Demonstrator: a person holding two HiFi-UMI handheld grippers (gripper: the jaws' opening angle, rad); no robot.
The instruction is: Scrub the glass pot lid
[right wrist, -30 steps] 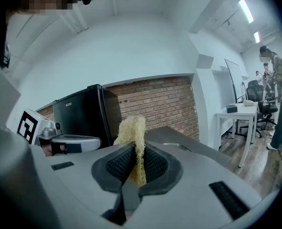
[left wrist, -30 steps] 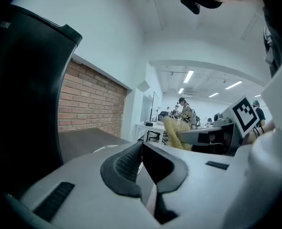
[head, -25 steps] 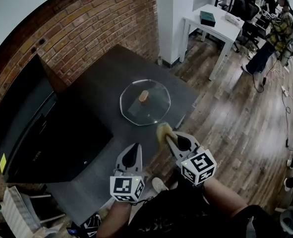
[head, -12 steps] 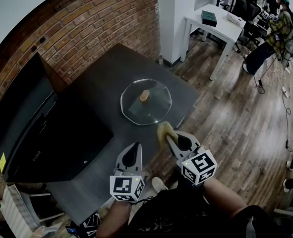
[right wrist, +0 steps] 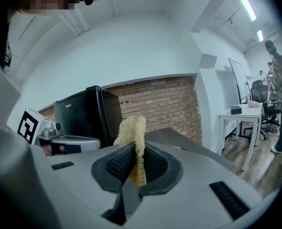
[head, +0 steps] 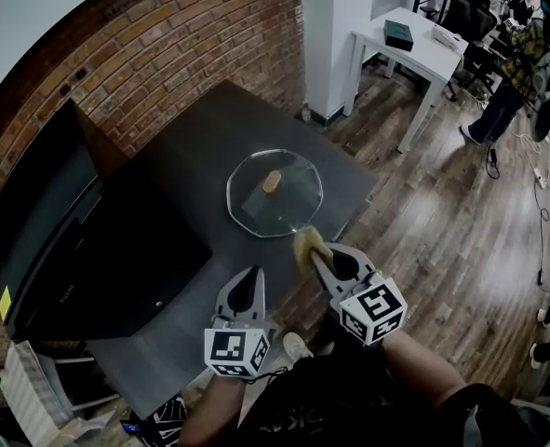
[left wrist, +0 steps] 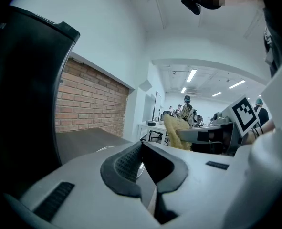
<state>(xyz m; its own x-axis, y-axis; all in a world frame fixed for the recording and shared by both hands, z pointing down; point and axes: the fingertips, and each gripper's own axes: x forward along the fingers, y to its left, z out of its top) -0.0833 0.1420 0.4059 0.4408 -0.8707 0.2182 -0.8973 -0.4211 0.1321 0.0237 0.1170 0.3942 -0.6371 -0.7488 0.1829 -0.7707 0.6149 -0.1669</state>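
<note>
A round glass pot lid (head: 275,194) with a tan knob (head: 272,181) lies flat on the dark table (head: 181,166). My right gripper (head: 308,250) hovers just short of the lid's near rim, shut on a yellow fibrous scrubber (head: 304,245), whose tuft (right wrist: 132,132) sticks up between the jaws in the right gripper view. My left gripper (head: 245,291) is held lower and to the left, over the table's near edge, shut with nothing in it (left wrist: 141,163). The left gripper view also shows the scrubber (left wrist: 175,132) in the right gripper.
A black mini fridge (head: 79,240) stands on the table's left side against a brick wall (head: 163,54). A white desk (head: 414,49) and a person (head: 521,59) are at the far right, across a wooden floor (head: 442,240).
Both grippers have stayed put. The head view has shifted slightly and the person at the far right has moved a little.
</note>
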